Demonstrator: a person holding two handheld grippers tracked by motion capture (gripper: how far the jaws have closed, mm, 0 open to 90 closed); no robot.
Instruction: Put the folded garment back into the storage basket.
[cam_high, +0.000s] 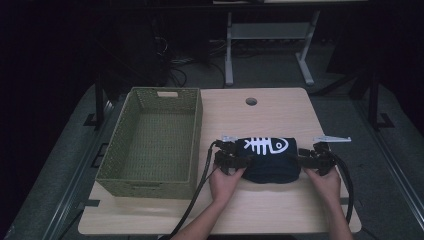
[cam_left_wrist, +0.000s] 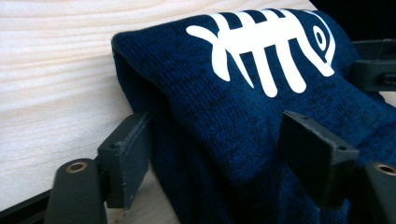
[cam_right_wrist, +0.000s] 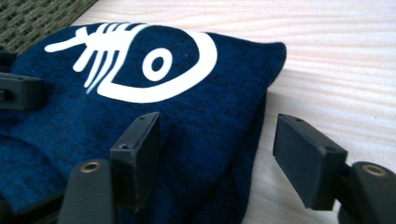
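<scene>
Fabric is sitting bunched up near the middle of the light wooden bench (cam_high: 280, 107): a dark blue knitted garment (cam_high: 270, 160) with a white fish-skeleton print (cam_high: 263, 145) on its upper face, lying just to the right of a green woven basket (cam_high: 195, 130) that is occupying the left part of the bench. In the high view the person's two hands are coming in from the near edge, the left hand (cam_high: 225, 182) holding the left gripper (cam_high: 231, 161) at the garment's left end and the right hand (cam_high: 326, 182) holding the right gripper (cam_high: 311, 159) at its right end, with a black cable trailing back from each toward the near edge. In the left gripper view the jaws are standing apart with the blue knit lying between them; one jaw is touching the cloth's folded edge and the other is resting against its upper face, though they are not pressed together. In the right gripper view the jaws are likewise spread, one sitting over the knit just below the fish's head and the other standing over bare wood beside the garment's edge. A round hole (cam_high: 251, 101) is showing in the bench at its far side, and two small pale flat pieces (cam_high: 332, 139) are lying on the wood just beyond the grippers.
</scene>
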